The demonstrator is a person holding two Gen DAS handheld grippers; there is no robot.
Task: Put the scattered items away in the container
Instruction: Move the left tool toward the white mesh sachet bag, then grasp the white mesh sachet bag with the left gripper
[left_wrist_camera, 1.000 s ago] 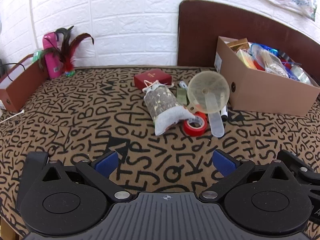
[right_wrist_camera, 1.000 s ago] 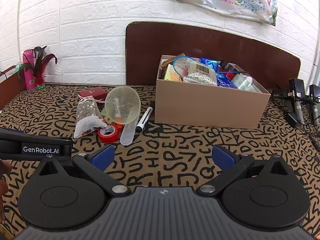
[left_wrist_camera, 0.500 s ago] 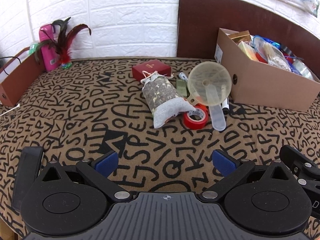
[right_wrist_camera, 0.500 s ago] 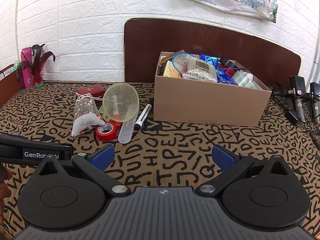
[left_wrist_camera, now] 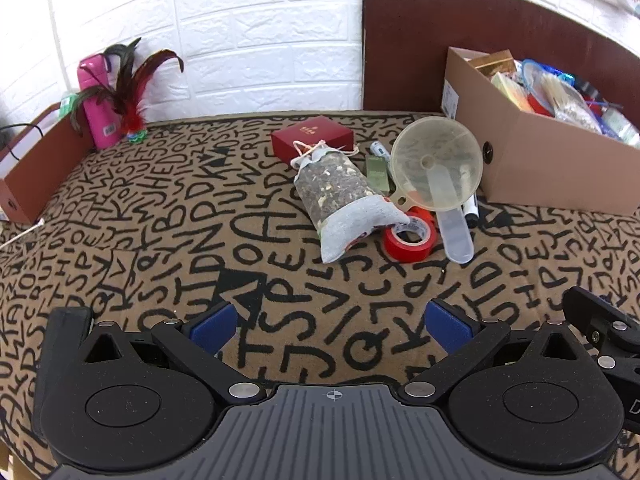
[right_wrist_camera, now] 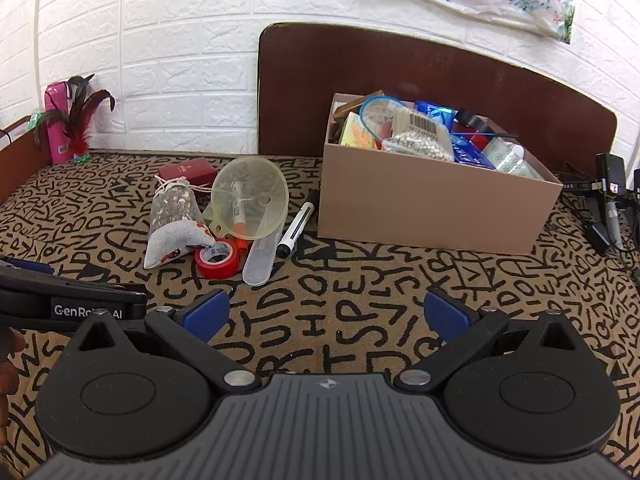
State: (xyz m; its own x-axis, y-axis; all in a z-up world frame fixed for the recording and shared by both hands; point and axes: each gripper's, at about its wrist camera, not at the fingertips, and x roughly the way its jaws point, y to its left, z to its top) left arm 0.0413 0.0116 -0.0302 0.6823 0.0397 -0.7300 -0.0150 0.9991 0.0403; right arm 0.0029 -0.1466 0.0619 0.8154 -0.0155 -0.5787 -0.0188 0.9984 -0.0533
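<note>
Since the frames a second before, both grippers had edged forward, so the scattered pile sat somewhat closer to them. The left gripper (left_wrist_camera: 331,322) hovered over the lettered cloth (left_wrist_camera: 160,220) with its jaws spread wide and nothing between them; the right gripper (right_wrist_camera: 325,314) was likewise wide open and empty. Ahead of the left gripper, well apart, lay the sachet bag (left_wrist_camera: 344,200), with the red tape roll (left_wrist_camera: 410,238) touching its right side. The clear funnel (left_wrist_camera: 436,164) leaned over the tape, a black marker (right_wrist_camera: 298,226) just beside it. Behind the bag sat a red box (left_wrist_camera: 312,140). Further right stood the cardboard box (right_wrist_camera: 436,208), already filled with items.
</note>
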